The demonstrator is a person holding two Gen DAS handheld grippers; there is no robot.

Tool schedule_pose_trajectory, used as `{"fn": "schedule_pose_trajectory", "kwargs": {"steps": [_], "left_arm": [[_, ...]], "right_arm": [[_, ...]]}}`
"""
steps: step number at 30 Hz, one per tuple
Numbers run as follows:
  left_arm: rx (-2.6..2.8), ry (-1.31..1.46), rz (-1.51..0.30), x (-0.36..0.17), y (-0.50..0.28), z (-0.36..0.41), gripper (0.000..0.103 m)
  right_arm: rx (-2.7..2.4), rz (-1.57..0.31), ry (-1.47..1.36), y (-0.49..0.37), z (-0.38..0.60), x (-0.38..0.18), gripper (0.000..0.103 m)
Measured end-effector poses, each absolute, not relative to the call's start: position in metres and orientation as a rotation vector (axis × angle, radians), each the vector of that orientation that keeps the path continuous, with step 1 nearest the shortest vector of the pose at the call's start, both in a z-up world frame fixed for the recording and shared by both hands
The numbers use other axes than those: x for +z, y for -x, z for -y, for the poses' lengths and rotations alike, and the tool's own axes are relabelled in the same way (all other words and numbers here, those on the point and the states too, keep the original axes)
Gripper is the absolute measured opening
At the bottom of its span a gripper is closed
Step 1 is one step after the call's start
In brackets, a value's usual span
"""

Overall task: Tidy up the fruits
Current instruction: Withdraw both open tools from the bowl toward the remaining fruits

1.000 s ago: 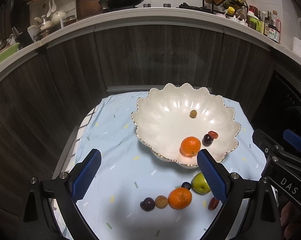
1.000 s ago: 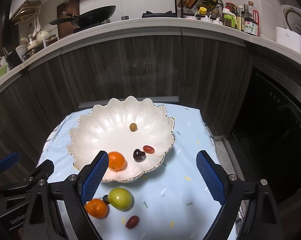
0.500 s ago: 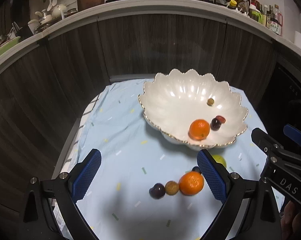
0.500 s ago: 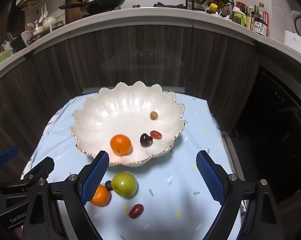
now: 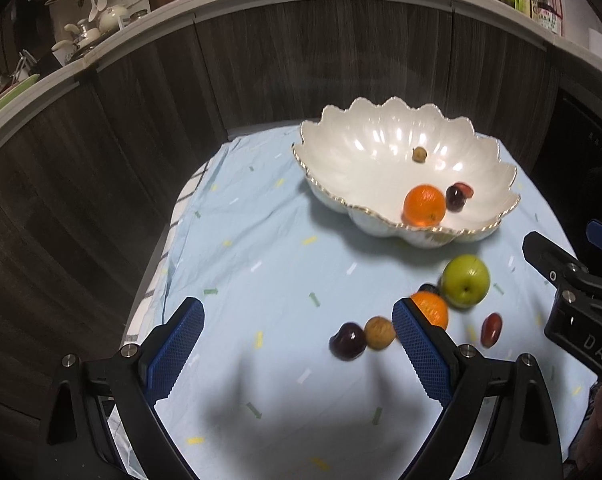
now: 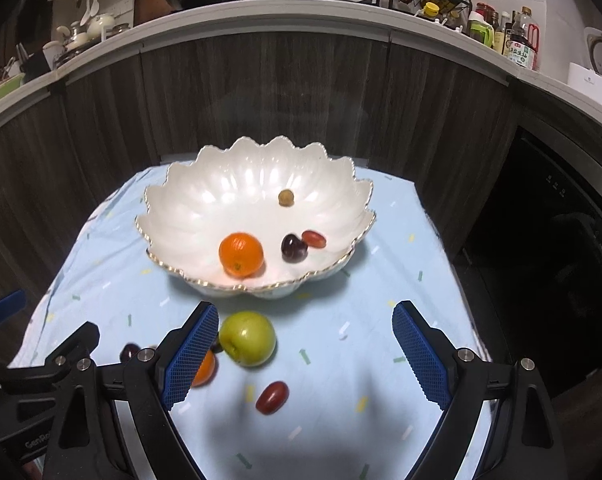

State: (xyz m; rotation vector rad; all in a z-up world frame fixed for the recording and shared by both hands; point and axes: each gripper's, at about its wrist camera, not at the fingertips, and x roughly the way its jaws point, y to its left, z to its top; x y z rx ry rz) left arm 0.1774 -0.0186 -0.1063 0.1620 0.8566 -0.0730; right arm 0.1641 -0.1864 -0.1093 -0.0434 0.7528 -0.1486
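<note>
So both tools are hanging over the desk w/ jaws spread wide and nothing in either one. The white scalloped bowl (image 6: pixel 257 216) is sitting toward the back of the blue cloth (image 5: pixel 261 240) and it's already holding an orange (image 6: pixel 241 254), a dark plum-ish fruit (image 6: pixel 293 247), a red grape tomato (image 6: pixel 314 239) and a small tan one (image 6: pixel 285 197). Loose stuff is lying in front of the bowl: green apple (image 6: pixel 247 338), second orange (image 5: pixel 431 309), a dark fruit (image 5: pixel 347 341), a tan nut-looking thing (image 5: pixel 379 332) and a red oblong fruit (image 6: pixel 272 397). Key relation imo: the right tool (image 6: pixel 305 352) is pointing down at the cloth w/ the apple just inside its left pad, looks like touching or nearly, can't tell for sure, and the red oblong one lying between the pads, closer to the camera. So the right hand is looking nearer to both of those. The left tool (image 5: pixel 297 348) is sitting w/ the dark fruit and tan one inside its gap near the right pad, and the loose orange partly hiding behind that pad. The red oblong fruit is the only one w/ a real long axis: it's lying diagonal, one end aiming up-right toward the bowl, so pads closing left-right would be catching it at an angle. The apple is resting w/ its dimple end facing the cameras, roundish, so direction prob isn't mattering much there.
</note>
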Motion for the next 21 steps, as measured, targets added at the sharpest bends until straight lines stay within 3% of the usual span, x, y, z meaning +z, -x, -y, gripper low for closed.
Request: {"fn": "schedule_pose_trajectory", "kwargs": {"steps": [14, 21], "left_arm": [[-0.097, -0.168, -0.917, -0.139, -0.177, 0.015, 0.095], [-0.108, -0.163, -0.960, -0.158, -0.177, 0.014, 0.092]], "right_arm": [[-0.164, -0.848, 0.016, -0.157, 0.188, -0.147, 0.089], [-0.150, -0.922, -0.016, -0.158, 0.190, -0.169, 0.081]]}}
